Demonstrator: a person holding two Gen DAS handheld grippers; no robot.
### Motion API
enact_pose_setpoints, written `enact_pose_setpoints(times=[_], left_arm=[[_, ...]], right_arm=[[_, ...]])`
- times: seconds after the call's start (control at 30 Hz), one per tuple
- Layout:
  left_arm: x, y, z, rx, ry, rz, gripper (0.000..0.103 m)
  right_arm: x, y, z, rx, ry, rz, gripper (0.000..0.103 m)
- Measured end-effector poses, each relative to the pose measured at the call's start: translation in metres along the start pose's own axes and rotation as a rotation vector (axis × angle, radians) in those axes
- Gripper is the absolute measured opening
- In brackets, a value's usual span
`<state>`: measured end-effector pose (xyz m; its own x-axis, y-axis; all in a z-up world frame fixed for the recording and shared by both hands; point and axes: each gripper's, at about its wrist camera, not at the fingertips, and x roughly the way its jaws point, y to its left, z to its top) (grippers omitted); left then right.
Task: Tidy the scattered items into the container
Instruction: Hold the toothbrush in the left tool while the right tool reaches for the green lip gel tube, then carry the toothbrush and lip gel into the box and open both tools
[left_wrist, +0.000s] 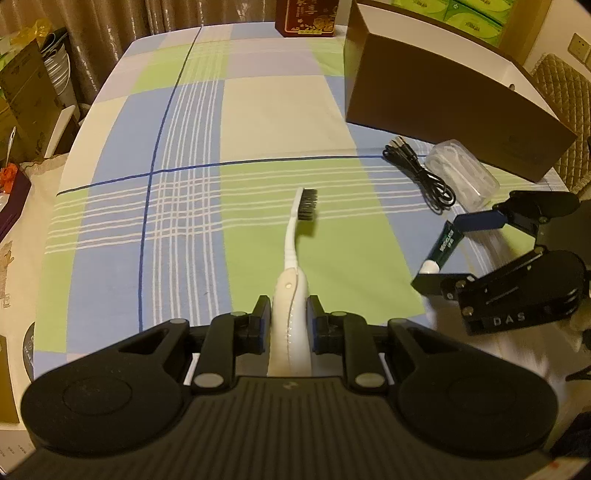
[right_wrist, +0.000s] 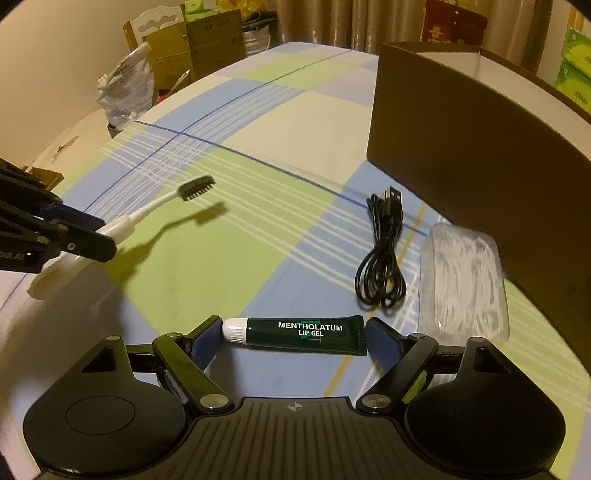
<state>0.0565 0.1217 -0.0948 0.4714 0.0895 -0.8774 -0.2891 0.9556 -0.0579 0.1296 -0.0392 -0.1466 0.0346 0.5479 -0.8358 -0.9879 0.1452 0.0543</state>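
White toothbrush (left_wrist: 291, 266) base hidden, left tongs (left_wrist: 287, 321) clamp it | right tongs (right_wrist: 291, 341) wide around lip gel (right_wrist: 299, 334)

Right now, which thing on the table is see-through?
The clear plastic case of white picks, beside the brown box. The black cable and green lip gel tube are solid-coloured.

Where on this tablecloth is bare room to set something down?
Free: the checked cloth left of the white toothbrush. Crowded: beside the brown cardboard box, where the black coiled cable, clear plastic case and green lip-gel tube lie.
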Motion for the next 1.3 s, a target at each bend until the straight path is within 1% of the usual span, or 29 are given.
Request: enact_pose_setpoints(times=[0.17,0.43,0.9,1.1,1.3], left_arm=[[0.0,-0.008,0.002,0.015,-0.007,-0.012,0.017],[-0.003,-0.023,0.009,0.054,-0.026,-0.037,0.017],[-0.011,-0.067,0.041,0.152,-0.091,-0.1,0.017],[-0.02,-0.086,0.063,0.182,-0.133,-0.135,0.017],[-0.025,-0.108,0.096,0.23,-0.187,-0.161,0.017]], right_arm=[[-0.007,-0.003,-0.004,0.009,0.009,-0.005,0.081],[-0.029,-0.011,-0.009,0.037,-0.01,-0.03,0.081],[-0.075,-0.04,-0.017,0.103,-0.064,-0.063,0.081],[-0.105,-0.059,-0.018,0.117,-0.102,-0.072,0.081],[-0.132,-0.083,-0.006,0.127,-0.163,-0.092,0.081]])
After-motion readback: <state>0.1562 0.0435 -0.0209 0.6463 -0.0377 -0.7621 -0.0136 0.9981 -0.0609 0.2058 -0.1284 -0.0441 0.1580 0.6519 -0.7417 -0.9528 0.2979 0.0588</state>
